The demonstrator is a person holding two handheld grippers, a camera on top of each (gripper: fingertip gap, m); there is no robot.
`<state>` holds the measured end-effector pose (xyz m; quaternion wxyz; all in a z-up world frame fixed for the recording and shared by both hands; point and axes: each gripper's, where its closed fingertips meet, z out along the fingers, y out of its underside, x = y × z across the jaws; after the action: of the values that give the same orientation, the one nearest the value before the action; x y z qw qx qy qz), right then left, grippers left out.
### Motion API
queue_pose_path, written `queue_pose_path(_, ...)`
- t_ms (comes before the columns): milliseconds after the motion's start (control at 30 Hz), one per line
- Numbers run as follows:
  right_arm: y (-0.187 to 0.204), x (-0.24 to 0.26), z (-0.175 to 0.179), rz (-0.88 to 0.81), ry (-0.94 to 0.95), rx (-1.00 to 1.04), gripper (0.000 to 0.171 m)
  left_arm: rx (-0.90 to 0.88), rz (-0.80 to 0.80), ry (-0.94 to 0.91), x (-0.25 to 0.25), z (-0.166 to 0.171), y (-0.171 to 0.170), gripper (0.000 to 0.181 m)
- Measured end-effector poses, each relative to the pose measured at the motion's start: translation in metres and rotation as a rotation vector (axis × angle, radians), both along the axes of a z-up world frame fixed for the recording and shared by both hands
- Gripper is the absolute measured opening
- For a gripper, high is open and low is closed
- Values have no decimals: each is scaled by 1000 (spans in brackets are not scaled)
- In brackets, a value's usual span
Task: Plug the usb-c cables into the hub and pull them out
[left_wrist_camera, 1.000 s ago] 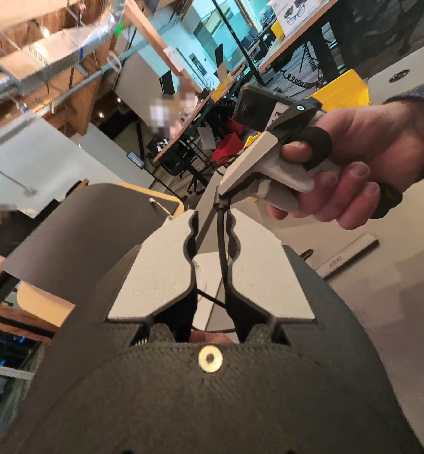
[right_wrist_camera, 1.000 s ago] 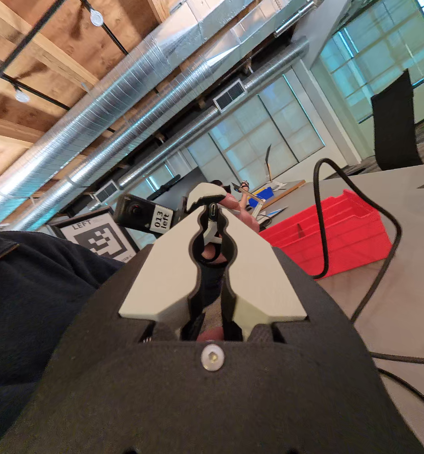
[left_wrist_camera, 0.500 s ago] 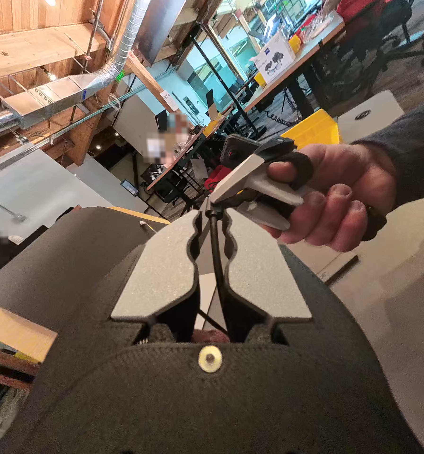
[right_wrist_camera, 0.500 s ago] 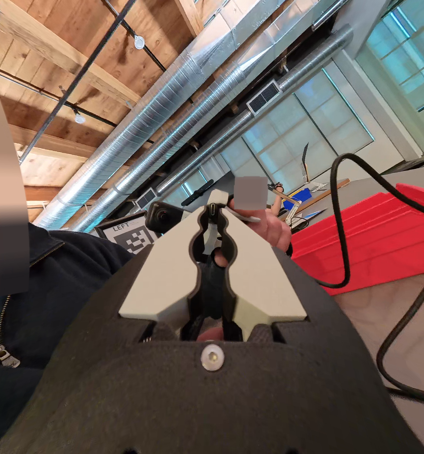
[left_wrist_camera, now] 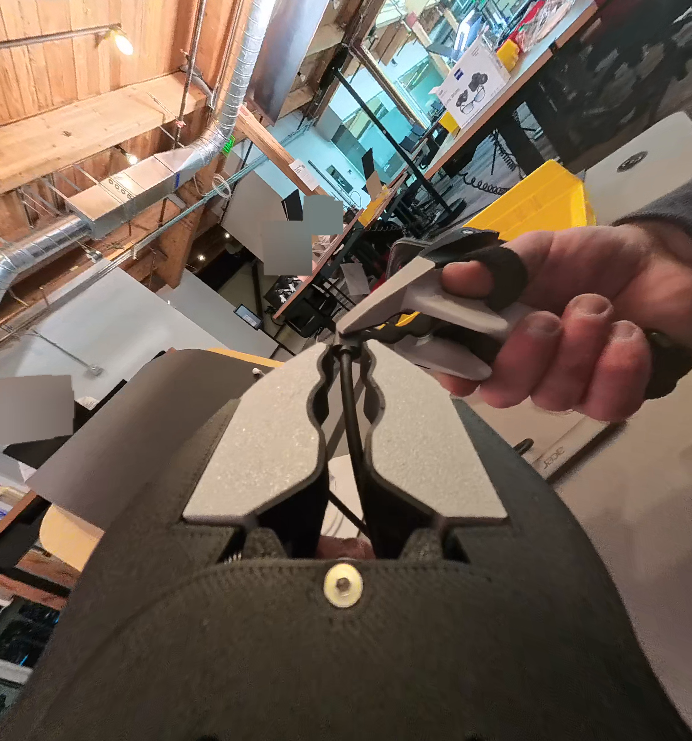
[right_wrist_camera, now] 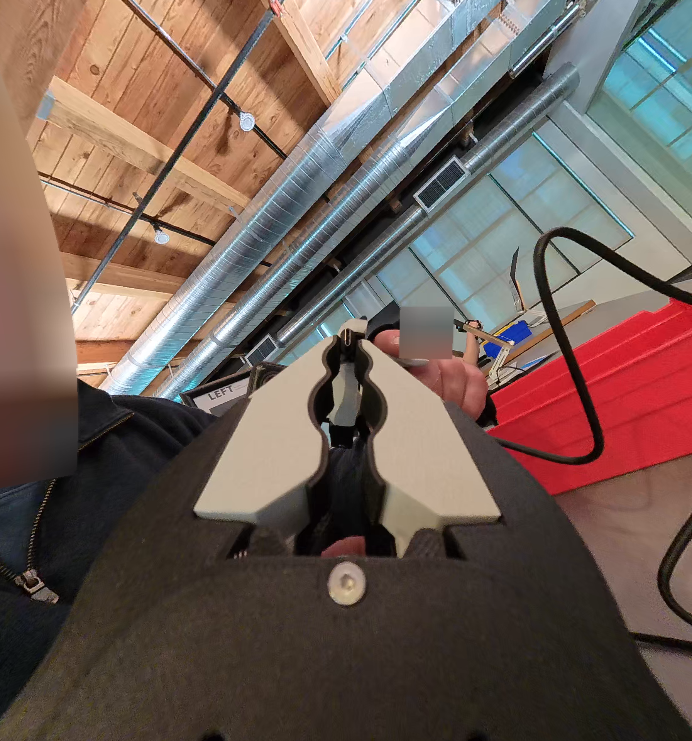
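Usb-c cable [left_wrist_camera: 350,405] runs up between the left fingers [left_wrist_camera: 264,441], which squeeze it just under its plug. The right fingers [right_wrist_camera: 416,433] pinch the plug end and have slid closer, now touching the left tips. No hub shows, so plugging must wait.

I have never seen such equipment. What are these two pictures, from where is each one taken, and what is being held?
There is no robot here. A person holds a two-finger gripper in each hand, each with a camera looking along its fingers. One picture looks along the left gripper and shows a hand holding the other gripper. The other picture looks along the right gripper. Both seem closed on the end of a black cable, whose plug shows between the right tips. A red bin stands on the table. No hub is visible.
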<state>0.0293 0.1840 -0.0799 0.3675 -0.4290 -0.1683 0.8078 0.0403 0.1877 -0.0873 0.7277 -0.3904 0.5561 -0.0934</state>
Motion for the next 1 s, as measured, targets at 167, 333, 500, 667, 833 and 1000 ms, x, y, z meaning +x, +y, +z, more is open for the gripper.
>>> queue_pose_path(167,4,0,-3,-35,-42,4,4,-46,25,9,0,-4,3,12)
queue_pose_path(333,25,7,-15,-241,-263,138,13,-187,61,7,-7,-14,14,12)
queue_pose_path(500,22,5,-17,-240,-421,250,9,-223,56,39,-8,-17,13,12)
queue_pose_path(667,15,1,-15,-97,-359,176,4,-226,45,68,-4,-20,10,12)
queue_pose_path(833,10,1,-15,-39,-343,146,2,-191,29,72,-4,-21,6,12)
queue_pose_path(1000,5,2,-9,9,-295,116,2,-142,6,58,-3,-16,1,12)
